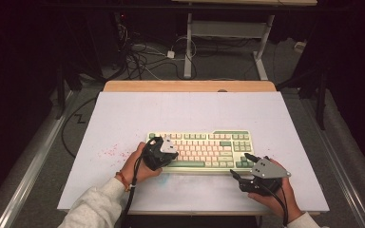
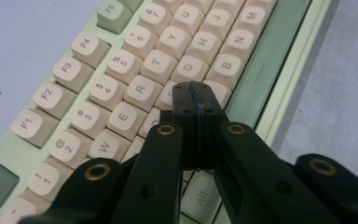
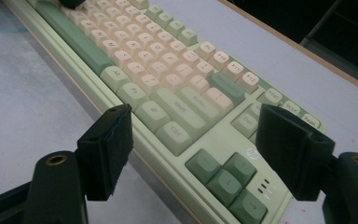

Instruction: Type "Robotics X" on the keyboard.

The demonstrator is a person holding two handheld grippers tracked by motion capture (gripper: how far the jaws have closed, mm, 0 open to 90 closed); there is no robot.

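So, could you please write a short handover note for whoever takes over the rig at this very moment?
Left gripper: shut, nothing between its jaws, tip down over the keyboard's letter keys, around the V key near the space bar; I cannot tell whether it is pressing.
Right gripper: open, holding nothing, jaws either side of the keyboard's right end near the arrow keys, not touching.
The keyboard lies flat on the white table, near its front edge.
Done: both grippers are in position at the keyboard.
Left: probably steady the keyboard with the right gripper and press keys with the left.
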